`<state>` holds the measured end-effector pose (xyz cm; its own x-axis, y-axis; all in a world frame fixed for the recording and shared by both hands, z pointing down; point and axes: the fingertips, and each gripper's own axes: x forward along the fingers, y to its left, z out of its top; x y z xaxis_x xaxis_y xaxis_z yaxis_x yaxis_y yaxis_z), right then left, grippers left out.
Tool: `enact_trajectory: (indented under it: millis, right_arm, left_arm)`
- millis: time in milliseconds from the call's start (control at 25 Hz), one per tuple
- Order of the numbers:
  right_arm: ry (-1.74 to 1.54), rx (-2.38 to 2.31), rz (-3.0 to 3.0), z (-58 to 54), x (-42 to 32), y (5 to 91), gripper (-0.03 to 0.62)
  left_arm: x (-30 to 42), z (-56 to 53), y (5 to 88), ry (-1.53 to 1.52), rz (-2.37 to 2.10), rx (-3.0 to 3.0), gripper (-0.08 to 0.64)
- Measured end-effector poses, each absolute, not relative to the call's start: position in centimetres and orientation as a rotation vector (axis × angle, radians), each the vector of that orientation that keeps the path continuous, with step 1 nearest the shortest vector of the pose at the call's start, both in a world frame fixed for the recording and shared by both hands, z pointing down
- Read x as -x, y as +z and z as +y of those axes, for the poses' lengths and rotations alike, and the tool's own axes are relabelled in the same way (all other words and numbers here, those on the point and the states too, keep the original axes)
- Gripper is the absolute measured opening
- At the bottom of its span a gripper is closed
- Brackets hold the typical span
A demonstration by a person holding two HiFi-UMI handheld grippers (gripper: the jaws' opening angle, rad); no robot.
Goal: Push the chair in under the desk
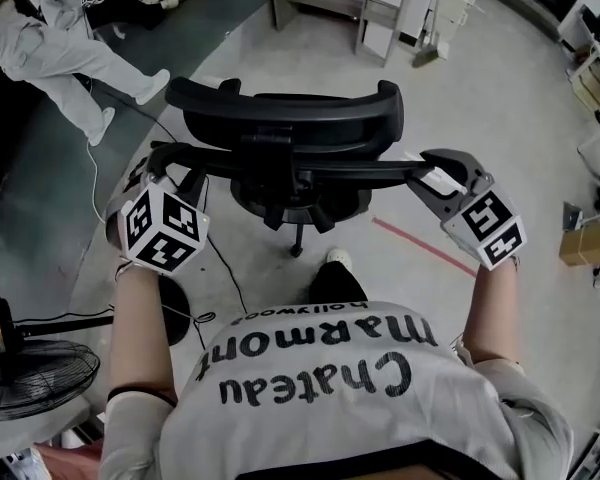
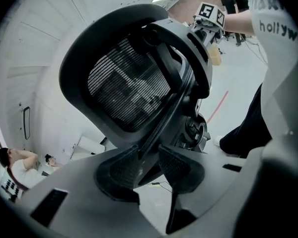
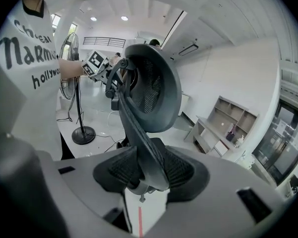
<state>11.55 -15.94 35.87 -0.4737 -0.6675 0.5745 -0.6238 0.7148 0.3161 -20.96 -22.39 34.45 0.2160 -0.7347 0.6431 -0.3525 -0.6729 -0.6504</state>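
Observation:
A black mesh office chair (image 1: pixel 285 133) stands in front of me, its back toward me and the headrest (image 1: pixel 290 98) on top. My left gripper (image 1: pixel 175 166) is shut on the left edge of the chair's back frame; in the left gripper view the frame (image 2: pixel 161 118) runs between the pads (image 2: pixel 119 167). My right gripper (image 1: pixel 427 171) is shut on the right edge; the frame (image 3: pixel 139 128) passes between its pads (image 3: pixel 181 170). A grey desk (image 1: pixel 380 13) stands further ahead, also visible in the right gripper view as a desk (image 3: pixel 211 130) with shelves.
A floor fan (image 1: pixel 30 373) stands at my lower left, with cables (image 1: pixel 230 278) across the floor. A person in light clothes (image 1: pixel 65 53) sits at the upper left. A red tape line (image 1: pixel 420 245) marks the floor. A cardboard box (image 1: pixel 585 240) lies at right.

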Motion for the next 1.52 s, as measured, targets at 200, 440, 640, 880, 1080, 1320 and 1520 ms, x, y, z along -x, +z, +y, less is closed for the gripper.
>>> enact_trajectory:
  millis: [200,440,640,880,1080,1320,1520]
  right_arm:
    - [-0.115,-0.920,-2.210,-16.4,-12.1,37.1,0.176]
    - [-0.170,-0.856,-2.243,-20.2,-13.3,36.8,0.169]
    - [-0.207,-0.836,-2.209,-30.2,-15.2,36.6,0.166]
    - [-0.213,-0.885,-2.160,-38.9,-16.4,36.6,0.161]
    - [-0.201,-0.883,-2.115,-45.4,-16.4,36.2,0.161]
    - [-0.179,-0.918,-1.978,-52.9,-17.0,36.5,0.150]
    - [-0.138,-1.000,-1.911,-57.9,-17.4,36.4,0.150]
  left_arm:
    - [20.6,-21.6,35.6,-1.428,1.052,2.150,0.133]
    - [19.6,-24.5,35.4,-1.412,1.226,2.022,0.109]
    - [17.7,-34.4,35.4,-1.426,1.269,2.000,0.104]
    - [16.4,-43.2,35.4,-1.472,1.214,1.979,0.103]
    - [16.4,-49.4,34.9,-1.475,1.195,1.978,0.099]
    - [15.7,-57.2,35.1,-1.442,1.099,2.036,0.078]
    - [15.3,-62.6,35.2,-1.418,1.008,2.050,0.080]
